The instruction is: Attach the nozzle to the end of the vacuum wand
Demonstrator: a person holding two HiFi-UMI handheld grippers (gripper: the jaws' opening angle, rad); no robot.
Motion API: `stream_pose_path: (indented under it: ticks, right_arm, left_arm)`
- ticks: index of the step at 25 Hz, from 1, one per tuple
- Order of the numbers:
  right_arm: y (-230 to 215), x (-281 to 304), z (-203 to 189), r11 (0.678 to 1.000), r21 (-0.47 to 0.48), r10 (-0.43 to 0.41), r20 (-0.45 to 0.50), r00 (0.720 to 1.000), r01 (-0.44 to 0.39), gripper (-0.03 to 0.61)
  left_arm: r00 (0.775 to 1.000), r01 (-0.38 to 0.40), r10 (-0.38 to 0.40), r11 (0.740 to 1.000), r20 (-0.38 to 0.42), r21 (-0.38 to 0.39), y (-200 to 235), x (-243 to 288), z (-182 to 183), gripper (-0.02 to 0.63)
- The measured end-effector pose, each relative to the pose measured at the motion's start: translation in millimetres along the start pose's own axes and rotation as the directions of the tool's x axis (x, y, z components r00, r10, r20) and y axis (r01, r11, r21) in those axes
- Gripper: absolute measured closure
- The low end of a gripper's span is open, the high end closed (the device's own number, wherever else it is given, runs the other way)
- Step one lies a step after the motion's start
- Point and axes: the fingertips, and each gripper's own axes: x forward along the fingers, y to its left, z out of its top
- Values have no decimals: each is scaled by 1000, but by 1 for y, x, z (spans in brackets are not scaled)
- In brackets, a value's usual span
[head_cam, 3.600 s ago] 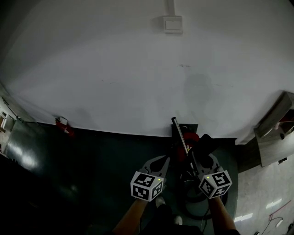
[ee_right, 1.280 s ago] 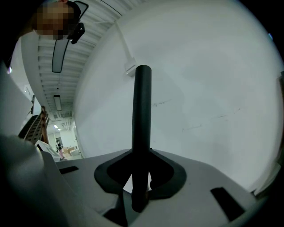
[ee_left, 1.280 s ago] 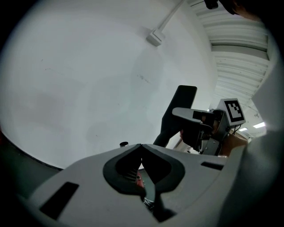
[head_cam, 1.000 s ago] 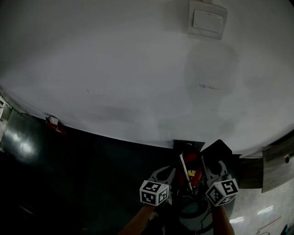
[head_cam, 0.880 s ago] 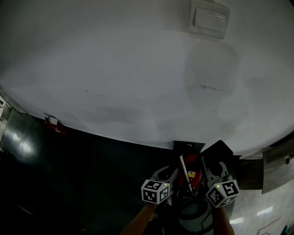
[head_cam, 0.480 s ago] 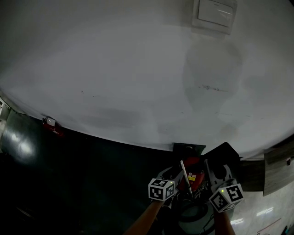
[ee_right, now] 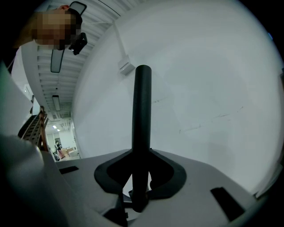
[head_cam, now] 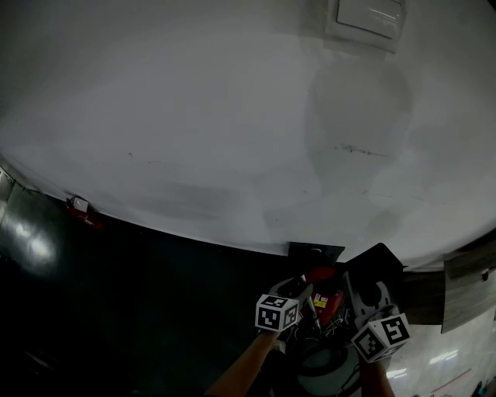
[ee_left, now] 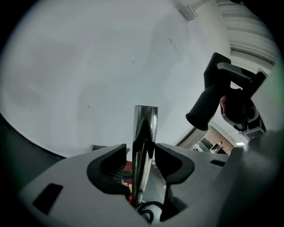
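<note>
Your left gripper (ee_left: 141, 156) has its jaws released: they have just been opening. The chrome vacuum wand (ee_left: 144, 128) stands upright between the 2 pads without being squeezed, its open end poking above them. Your right gripper (ee_right: 142, 170) is clenched on the black nozzle (ee_right: 143, 111), whose round tube rises straight out of the jaws.

In the left gripper view the nozzle hangs up and to the right of the wand's open end, apart from it, so the 2 parts are not joined. In the head view both grippers sit low in the picture, close together, over the red vacuum body (head_cam: 326, 288), which stands on the dark floor (head_cam: 155, 310) at the foot of the white wall (head_cam: 194, 116).

A sticker (ee_left: 127, 175) shows on the red body just behind the wand, but its print is too small to read. High on the wall is 1 white light switch (head_cam: 366, 17), with no lettering you can make out.
</note>
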Motion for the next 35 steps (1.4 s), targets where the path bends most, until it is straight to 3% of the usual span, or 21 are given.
stream_pose_path:
  ticks: [12, 21, 27, 35]
  right_arm:
    - [-4, 9, 0, 1000, -2, 8, -3, 1000, -8, 488]
    - [18, 23, 20, 993, -85, 77, 2, 997, -76, 489]
    - [27, 30, 17, 981, -162, 104, -51, 993, -111, 489]
    - [31, 33, 7, 976, -168, 117, -116, 986, -135, 489]
  left_arm:
    - [1000, 6, -6, 999, -1, 45, -4, 5, 1, 463]
    - [999, 32, -29, 992, -29, 119, -29, 2, -2, 465]
    - [998, 55, -50, 986, -35, 158, -51, 0, -1, 465]
    - [997, 69, -61, 979, -46, 194, -65, 1, -1, 465]
